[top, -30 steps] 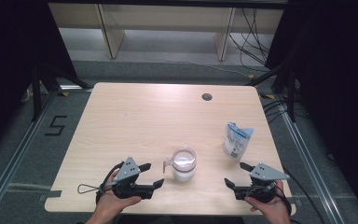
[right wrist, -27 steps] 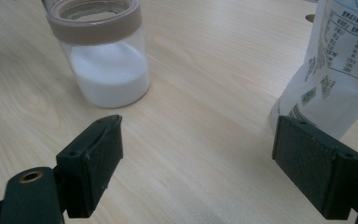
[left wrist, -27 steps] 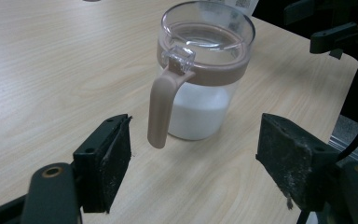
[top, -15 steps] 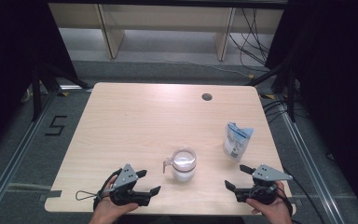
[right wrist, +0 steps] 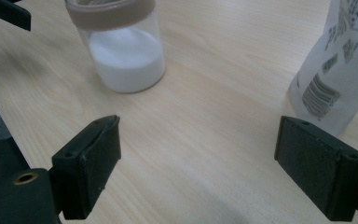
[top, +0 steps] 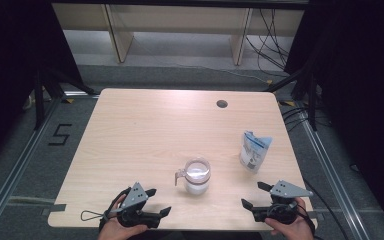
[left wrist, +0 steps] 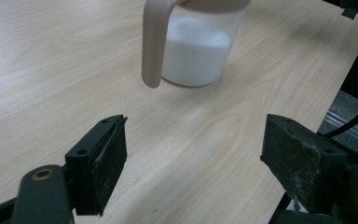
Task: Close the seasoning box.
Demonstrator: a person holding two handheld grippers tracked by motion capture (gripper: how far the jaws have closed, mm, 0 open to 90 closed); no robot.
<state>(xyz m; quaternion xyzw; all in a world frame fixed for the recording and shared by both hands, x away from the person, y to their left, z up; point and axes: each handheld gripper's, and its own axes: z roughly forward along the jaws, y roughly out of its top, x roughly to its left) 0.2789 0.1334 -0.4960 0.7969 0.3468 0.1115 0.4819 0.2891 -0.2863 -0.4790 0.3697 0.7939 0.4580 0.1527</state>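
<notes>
I count two grippers, one jug and one pouch on the wooden table (top: 145,130). At the near edge I hold the left gripper (top: 157,202) and right gripper (top: 254,195), both with jaws spread wide and empty. Since a second ago the left one has slid back toward me. The clear jug (top: 196,176), part-filled with white powder, stands beyond and between them, nearer the left. The white pouch (top: 253,151) stands upright right of the jug, just beyond the right gripper.
</notes>
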